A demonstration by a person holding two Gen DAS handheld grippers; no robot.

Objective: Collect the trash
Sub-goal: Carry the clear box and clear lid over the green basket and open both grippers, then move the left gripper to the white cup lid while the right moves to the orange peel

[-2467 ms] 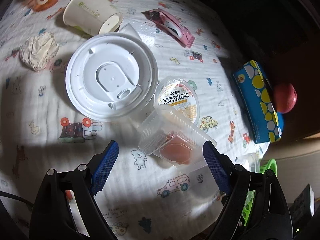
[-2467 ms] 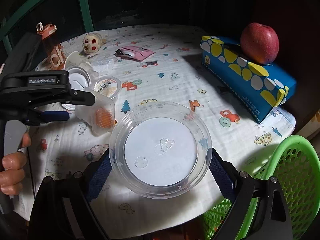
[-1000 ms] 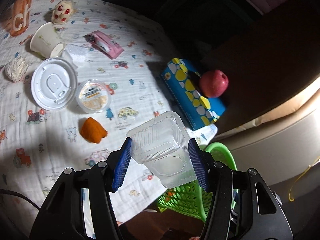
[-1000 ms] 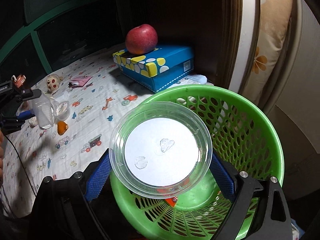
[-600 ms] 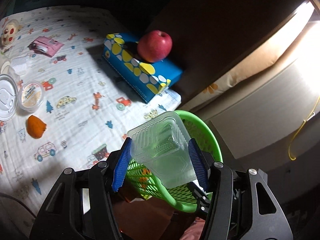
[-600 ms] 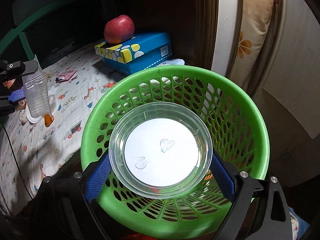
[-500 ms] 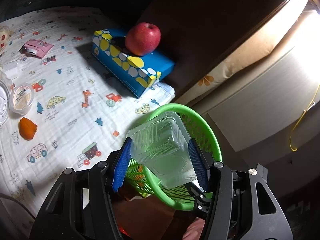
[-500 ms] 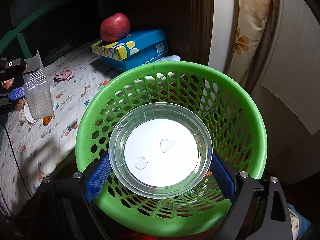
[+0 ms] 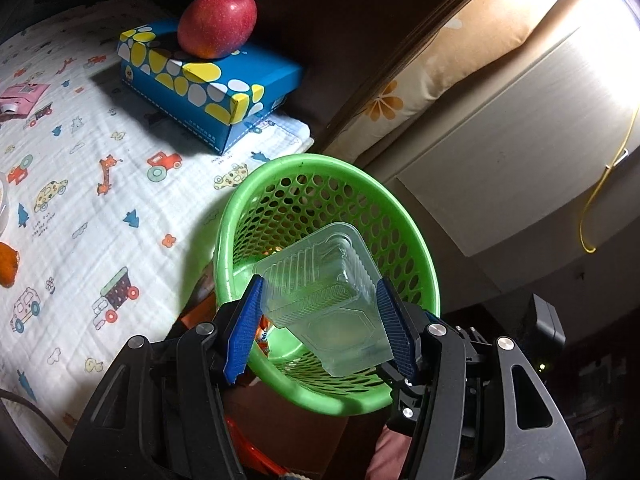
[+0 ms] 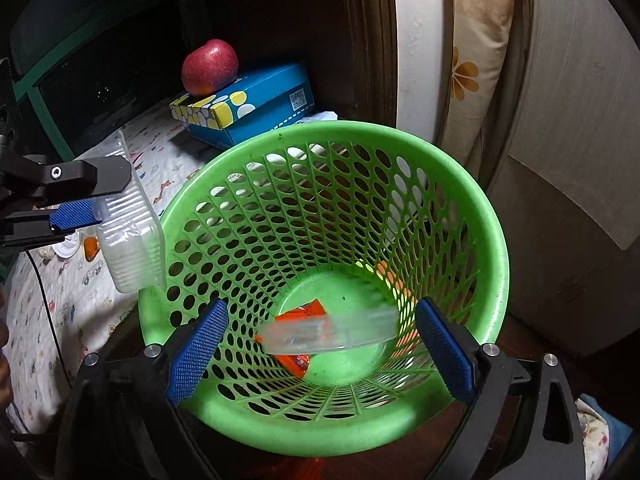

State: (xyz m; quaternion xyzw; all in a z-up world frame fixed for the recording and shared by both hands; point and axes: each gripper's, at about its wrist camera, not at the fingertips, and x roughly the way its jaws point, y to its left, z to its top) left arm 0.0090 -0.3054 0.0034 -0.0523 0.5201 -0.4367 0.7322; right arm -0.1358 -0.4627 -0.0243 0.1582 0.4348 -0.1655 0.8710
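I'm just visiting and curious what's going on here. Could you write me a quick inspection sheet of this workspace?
Surface: table under a white cartoon-print cloth.
Job's things: green basket beside the table edge; clear round lid, blurred, inside the basket over an orange wrapper; clear plastic tub held above the basket.
Clutter: red apple on a blue spotted box; pink packet; orange scrap.
Tongs: left tongs clamp the tub; right tongs open, empty.
Cables: yellow cord by the wall; dark cable.
Surroundings: flowered cushion, dim room.
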